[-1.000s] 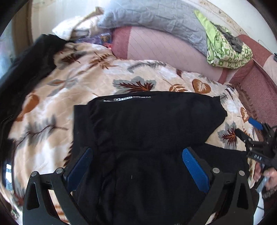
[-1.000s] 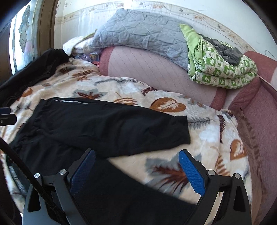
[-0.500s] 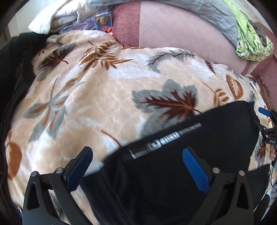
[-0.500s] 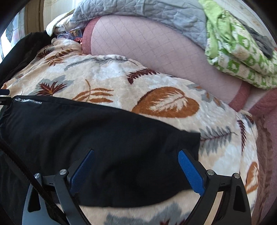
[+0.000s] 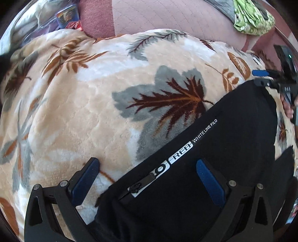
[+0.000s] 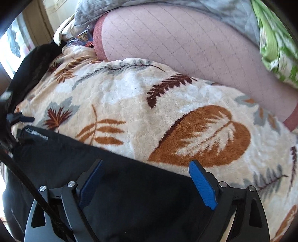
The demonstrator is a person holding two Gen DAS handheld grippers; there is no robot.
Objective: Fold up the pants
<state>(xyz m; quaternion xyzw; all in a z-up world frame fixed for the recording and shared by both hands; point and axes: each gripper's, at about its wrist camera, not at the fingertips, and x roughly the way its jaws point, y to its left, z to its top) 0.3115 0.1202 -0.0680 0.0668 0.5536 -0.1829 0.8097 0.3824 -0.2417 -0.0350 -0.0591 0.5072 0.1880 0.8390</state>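
Black pants (image 5: 232,141) lie folded on a leaf-patterned blanket (image 5: 93,104). A white "WHITE LINE FILO" label (image 5: 186,147) and a zipper run along their far edge. My left gripper (image 5: 147,167) is open, low over that edge near the zipper. My right gripper (image 6: 147,171) is open over the pants (image 6: 121,186) near their far edge. The right gripper also shows at the right of the left wrist view (image 5: 273,78), by the pants' far corner.
A pink quilted cushion (image 6: 186,46) backs the blanket. A green patterned cloth (image 6: 275,46) and a grey quilt (image 6: 96,13) lie on it. A black garment (image 6: 31,67) lies at the blanket's left edge, by a window.
Both grippers have moved forward and lower over the pants to their far edge. Both stay open. The pants have not moved.
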